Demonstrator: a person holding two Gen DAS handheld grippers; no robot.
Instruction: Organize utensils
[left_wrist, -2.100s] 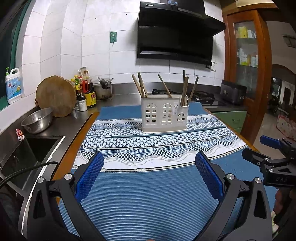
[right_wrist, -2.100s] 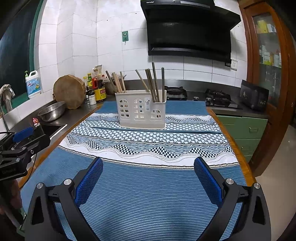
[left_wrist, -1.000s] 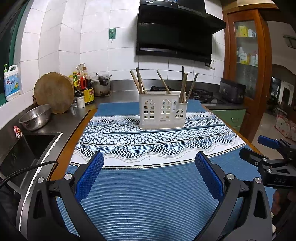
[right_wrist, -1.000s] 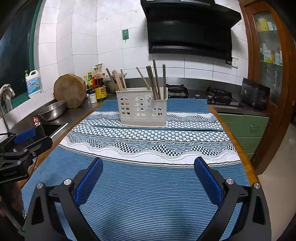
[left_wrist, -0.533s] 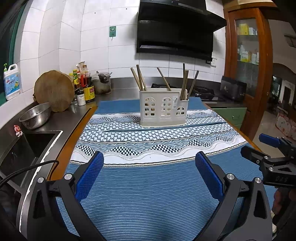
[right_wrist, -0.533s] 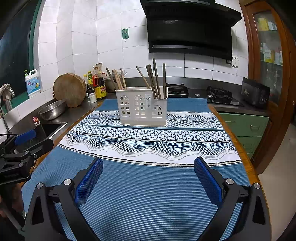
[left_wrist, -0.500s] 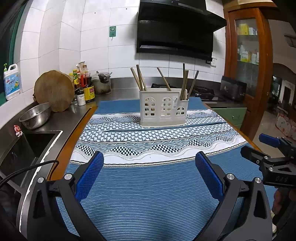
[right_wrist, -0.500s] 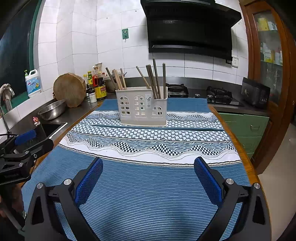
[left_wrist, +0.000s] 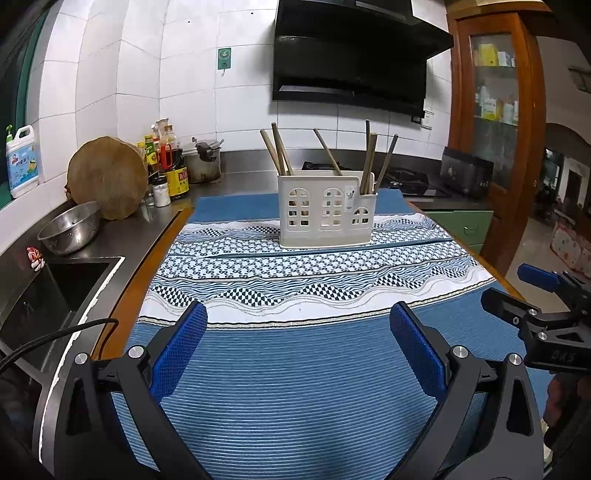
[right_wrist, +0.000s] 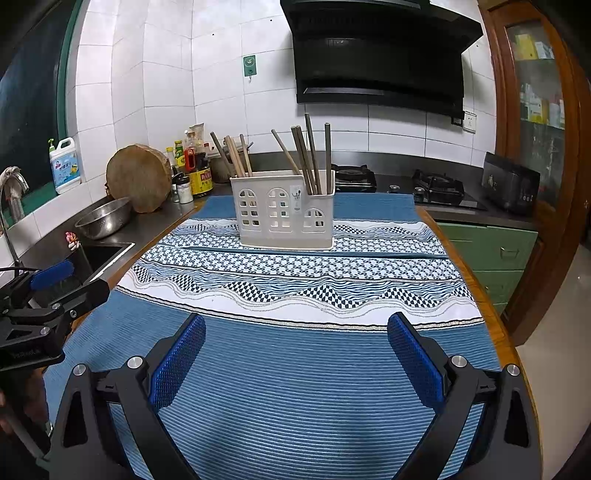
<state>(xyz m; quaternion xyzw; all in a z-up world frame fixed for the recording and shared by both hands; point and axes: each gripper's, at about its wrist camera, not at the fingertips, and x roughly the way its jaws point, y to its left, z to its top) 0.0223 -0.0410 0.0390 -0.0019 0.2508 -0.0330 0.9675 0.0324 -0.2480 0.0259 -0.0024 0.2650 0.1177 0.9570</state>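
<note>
Two big things fill both views: the table with its blue and white cloth (left_wrist: 295, 369) and the tiled kitchen wall behind it. On the far part of the cloth stands the white holder (left_wrist: 327, 210), upright, with little arch windows cut in its front. Brown chopsticks (left_wrist: 369, 158) poke out of its top. In the right wrist view they stand in bunches — one at the left end, one near the right end (right_wrist: 314, 155). No stick lies loose on the cloth in either view.

Next to the table on the left are the sink (left_wrist: 55, 288), a round wooden board (left_wrist: 107, 177) and a metal bowl (left_wrist: 70, 229). None of them touch the holder.

The left gripper (left_wrist: 298, 343) hangs low over the near blue part of the cloth. Its jaws are spread wide and nothing is between the blue pads (left_wrist: 181, 347). The right gripper (right_wrist: 295, 347) is just the same — spread wide, nothing in it, well apart from the holder.

Since two seconds ago, hardly anything has changed. The holder looks a tiny bit nearer and the sticks lean the same way as before. Both grippers stay back, apart from the holder. I think that means the sorting is either done or not begun. If more is wanted, one gripper must first reach forward to the sticks.
</note>
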